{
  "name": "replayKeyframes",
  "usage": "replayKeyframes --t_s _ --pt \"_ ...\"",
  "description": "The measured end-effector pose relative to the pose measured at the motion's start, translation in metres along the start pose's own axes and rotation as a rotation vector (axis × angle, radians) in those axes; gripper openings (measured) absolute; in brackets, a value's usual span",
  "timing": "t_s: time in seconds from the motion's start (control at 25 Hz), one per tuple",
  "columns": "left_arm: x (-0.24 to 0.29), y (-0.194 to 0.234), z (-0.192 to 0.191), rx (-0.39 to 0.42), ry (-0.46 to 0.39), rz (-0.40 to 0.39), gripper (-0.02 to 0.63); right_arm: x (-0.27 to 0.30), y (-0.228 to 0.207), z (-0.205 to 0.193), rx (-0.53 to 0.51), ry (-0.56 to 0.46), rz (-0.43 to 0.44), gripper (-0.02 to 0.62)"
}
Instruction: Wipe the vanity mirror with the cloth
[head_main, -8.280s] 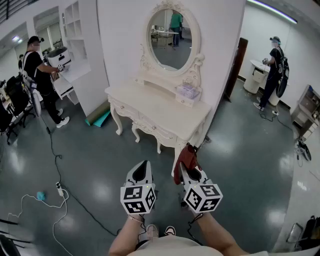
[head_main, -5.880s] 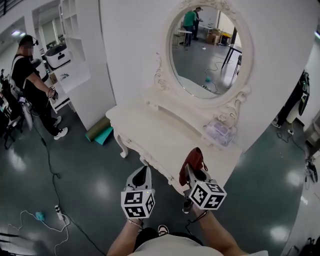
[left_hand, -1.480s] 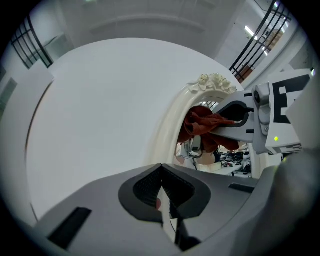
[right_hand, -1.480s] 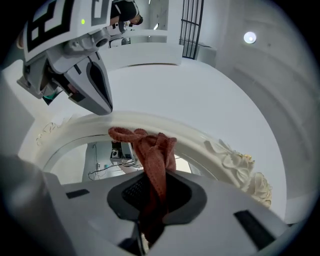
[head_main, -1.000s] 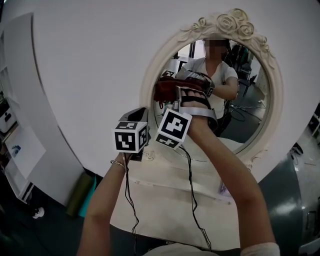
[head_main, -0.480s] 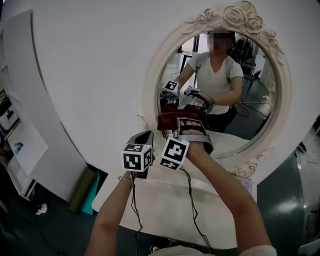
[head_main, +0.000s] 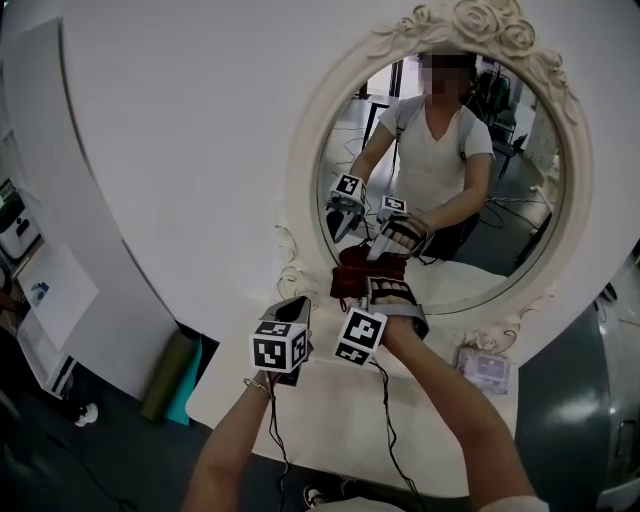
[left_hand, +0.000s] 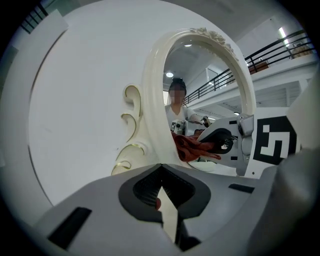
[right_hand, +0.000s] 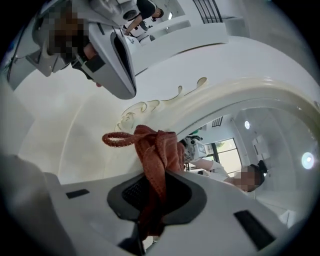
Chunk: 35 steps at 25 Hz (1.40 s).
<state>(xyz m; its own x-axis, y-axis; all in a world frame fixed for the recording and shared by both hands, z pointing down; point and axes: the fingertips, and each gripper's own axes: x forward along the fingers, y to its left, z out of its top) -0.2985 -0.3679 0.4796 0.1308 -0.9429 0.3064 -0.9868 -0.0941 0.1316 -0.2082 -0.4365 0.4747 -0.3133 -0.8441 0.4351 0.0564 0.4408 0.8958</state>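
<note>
we had one rust-red woven cloth (head_main: 356, 279) bunched, pinched in our right gripper (head_main: 372, 291) at the lower glass of one oval vanity mirror (head_main: 505, 190) | frame (head_main: 304, 170) was glossy cream, carved roses | our left gripper (head_main: 294, 309) sat squeezed together, empty, beside it

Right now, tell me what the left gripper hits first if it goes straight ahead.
Most likely the vanity mirror's cream frame, at its lower left. The left gripper, jaws together, points at it rather than the glass, though depth is unclear.
</note>
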Motion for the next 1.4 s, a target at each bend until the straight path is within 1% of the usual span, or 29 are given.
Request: replayKeyframes --t_s 0.16,0.28,0.4,0.52,0.64,0.8,0.96,1.04,1.2,1.32,1.4 --pt "0.001 -0.006 -0.009 0.000 0.014 -0.008 0.003 0.008 0.019 -0.008 0.008 0.010 0.044 0.060" --pt "0.000 -0.010 -0.010 0.001 0.017 -0.013 0.003 0.012 0.032 -0.012 0.034 0.012 0.095 0.060" --pt "-0.001 -0.015 -0.011 0.011 0.022 -0.020 0.003 0.014 0.041 -0.017 0.044 0.013 0.116 0.060" --pt "-0.003 -0.018 -0.008 0.020 0.019 -0.019 0.003 0.007 0.036 -0.019 0.086 -0.003 0.120 0.060" --pt "-0.005 -0.019 0.009 0.027 -0.007 -0.017 0.003 -0.008 0.012 -0.022 0.131 -0.017 0.097 0.060" --pt "-0.007 -0.025 0.051 0.051 -0.057 -0.008 0.003 -0.037 -0.036 -0.027 0.160 -0.038 0.033 0.060" --pt "-0.015 -0.036 0.110 0.078 -0.116 0.001 0.003 -0.075 -0.094 -0.031 0.149 -0.057 -0.066 0.060" --pt "-0.017 -0.049 0.146 0.100 -0.158 -0.006 0.003 -0.094 -0.128 -0.039 0.140 -0.047 -0.130 0.060" --pt "-0.024 -0.080 0.214 0.174 -0.248 -0.028 0.003 -0.129 -0.195 -0.056 0.146 -0.017 -0.249 0.060" --pt "-0.029 -0.104 0.253 0.214 -0.298 -0.049 0.003 -0.154 -0.238 -0.065 0.157 -0.009 -0.330 0.060" --pt "-0.030 -0.118 0.276 0.233 -0.324 -0.060 0.003 -0.170 -0.265 -0.069 0.146 -0.001 -0.385 0.060"
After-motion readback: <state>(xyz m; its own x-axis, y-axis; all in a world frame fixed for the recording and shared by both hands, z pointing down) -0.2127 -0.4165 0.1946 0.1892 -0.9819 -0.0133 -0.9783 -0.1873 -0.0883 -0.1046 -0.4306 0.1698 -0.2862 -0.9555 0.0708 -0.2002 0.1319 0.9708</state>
